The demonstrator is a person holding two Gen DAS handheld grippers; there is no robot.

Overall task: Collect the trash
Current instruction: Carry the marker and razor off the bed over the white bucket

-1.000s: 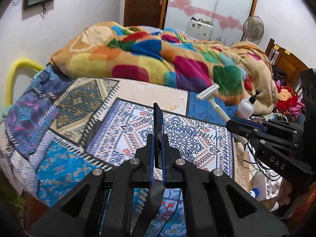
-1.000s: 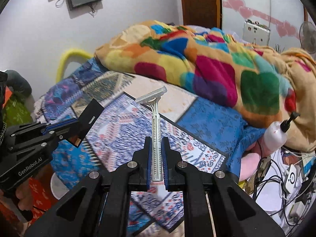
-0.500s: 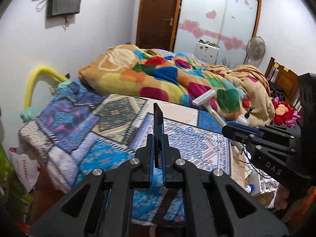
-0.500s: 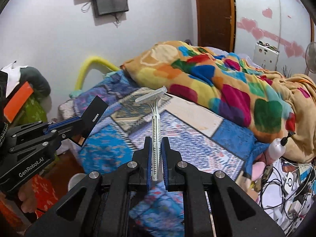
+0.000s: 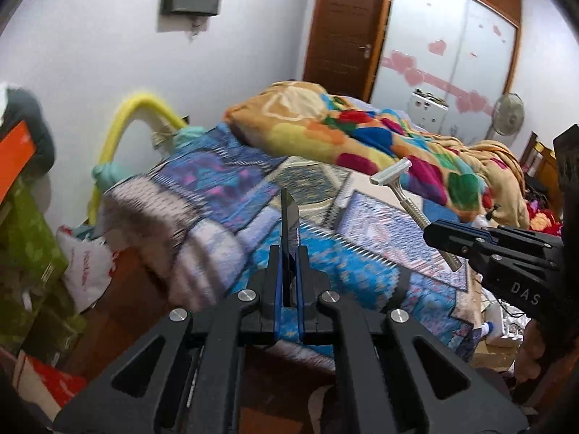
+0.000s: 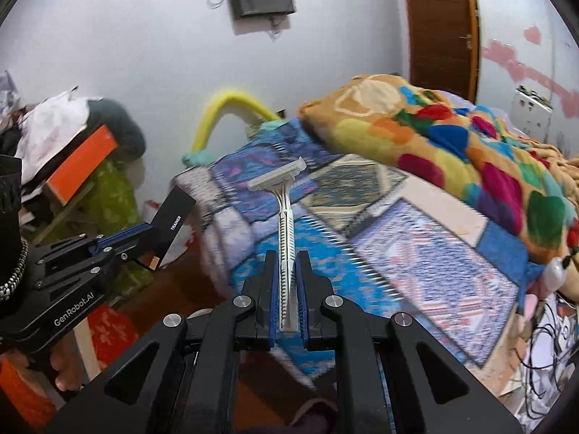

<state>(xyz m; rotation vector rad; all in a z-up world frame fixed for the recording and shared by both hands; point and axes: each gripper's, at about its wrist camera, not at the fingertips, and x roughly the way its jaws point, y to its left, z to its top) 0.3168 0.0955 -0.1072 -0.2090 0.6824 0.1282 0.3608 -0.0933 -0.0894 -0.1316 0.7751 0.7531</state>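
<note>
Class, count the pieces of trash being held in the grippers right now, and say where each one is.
2. A disposable razor is clamped in the right gripper; a thin black card is clamped in the left gripper. More may lie unseen.

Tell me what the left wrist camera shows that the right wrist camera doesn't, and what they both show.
Only the left wrist view shows the standing fan by the wardrobe and the dark card edge-on in the left gripper. Only the right wrist view shows that card's flat face with white lettering, and the tangle of cables beside the bed. Both show the disposable razor clamped in the right gripper, the colourful blanket and the yellow tube.
</note>
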